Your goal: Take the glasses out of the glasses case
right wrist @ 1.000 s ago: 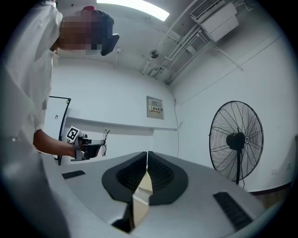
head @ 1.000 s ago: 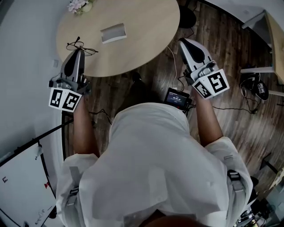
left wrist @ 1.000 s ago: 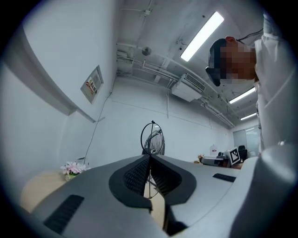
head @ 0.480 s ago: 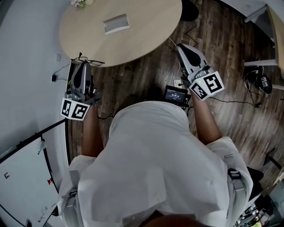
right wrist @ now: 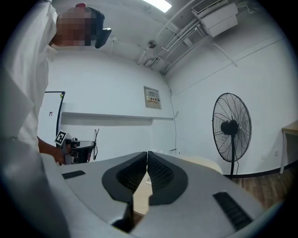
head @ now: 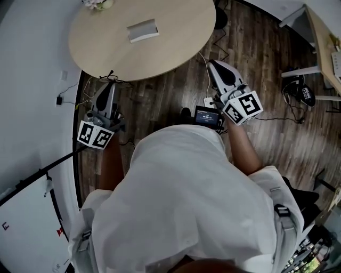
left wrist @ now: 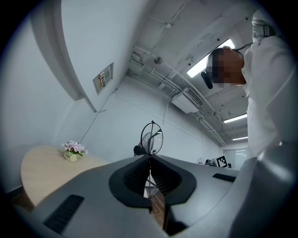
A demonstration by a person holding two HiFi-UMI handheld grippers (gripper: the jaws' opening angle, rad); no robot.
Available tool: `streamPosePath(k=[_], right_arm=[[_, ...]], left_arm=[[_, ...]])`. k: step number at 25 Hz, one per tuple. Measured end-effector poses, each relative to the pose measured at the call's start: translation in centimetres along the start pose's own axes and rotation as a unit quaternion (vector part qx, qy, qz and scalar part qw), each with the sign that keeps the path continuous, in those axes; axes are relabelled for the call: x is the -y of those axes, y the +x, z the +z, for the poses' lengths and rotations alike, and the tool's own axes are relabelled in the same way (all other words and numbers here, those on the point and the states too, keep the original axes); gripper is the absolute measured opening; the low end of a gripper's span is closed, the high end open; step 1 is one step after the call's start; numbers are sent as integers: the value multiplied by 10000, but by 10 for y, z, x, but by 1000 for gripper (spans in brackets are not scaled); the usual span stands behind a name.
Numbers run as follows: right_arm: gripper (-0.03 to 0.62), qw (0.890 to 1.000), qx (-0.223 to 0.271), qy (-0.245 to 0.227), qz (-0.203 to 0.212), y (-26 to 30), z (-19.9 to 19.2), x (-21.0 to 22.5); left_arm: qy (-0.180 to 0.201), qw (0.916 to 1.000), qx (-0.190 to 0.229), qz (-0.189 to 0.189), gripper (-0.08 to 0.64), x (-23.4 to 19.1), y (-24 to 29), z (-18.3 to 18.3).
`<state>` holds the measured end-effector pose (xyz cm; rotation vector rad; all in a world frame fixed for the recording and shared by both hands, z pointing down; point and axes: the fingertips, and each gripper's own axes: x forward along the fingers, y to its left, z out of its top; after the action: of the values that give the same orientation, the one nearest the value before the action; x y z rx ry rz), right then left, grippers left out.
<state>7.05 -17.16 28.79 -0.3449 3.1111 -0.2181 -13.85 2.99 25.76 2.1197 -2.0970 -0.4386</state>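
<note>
Two grippers hang beside the tabletop [head: 176,40]: left gripper [head: 110,86] has its fingers pinching the glasses [left wrist: 152,138], right gripper [head: 214,65] fingers closed, empty; case [head: 143,30] lies on the tabletop, well apart

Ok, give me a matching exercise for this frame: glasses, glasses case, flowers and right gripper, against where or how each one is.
Things:
1. glasses
2. glasses case
3. flowers
4. right gripper

States:
A. shut on nothing, over the floor
B. pinched in the left gripper, off the table
C. at the table's far edge
D. lying mid-table

Pairs: 1-B, 2-D, 3-C, 4-A
</note>
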Motion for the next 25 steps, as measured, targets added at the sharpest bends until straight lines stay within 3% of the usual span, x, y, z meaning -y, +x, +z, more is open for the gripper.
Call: streamPosePath(k=[11, 20, 25], right_arm=[[25, 9992, -402, -34, -21, 15, -25, -86], [23, 9993, -169, -128, 312, -3, -16, -67], [23, 9981, 41, -213, 576, -15, -3, -51]], left_arm=[[-80, 9993, -355, -9, 21, -34, -83, -16], [-120, 9996, -247, 21, 23, 8, -70, -15], [44, 9991, -357, -224, 23, 45, -45, -16]])
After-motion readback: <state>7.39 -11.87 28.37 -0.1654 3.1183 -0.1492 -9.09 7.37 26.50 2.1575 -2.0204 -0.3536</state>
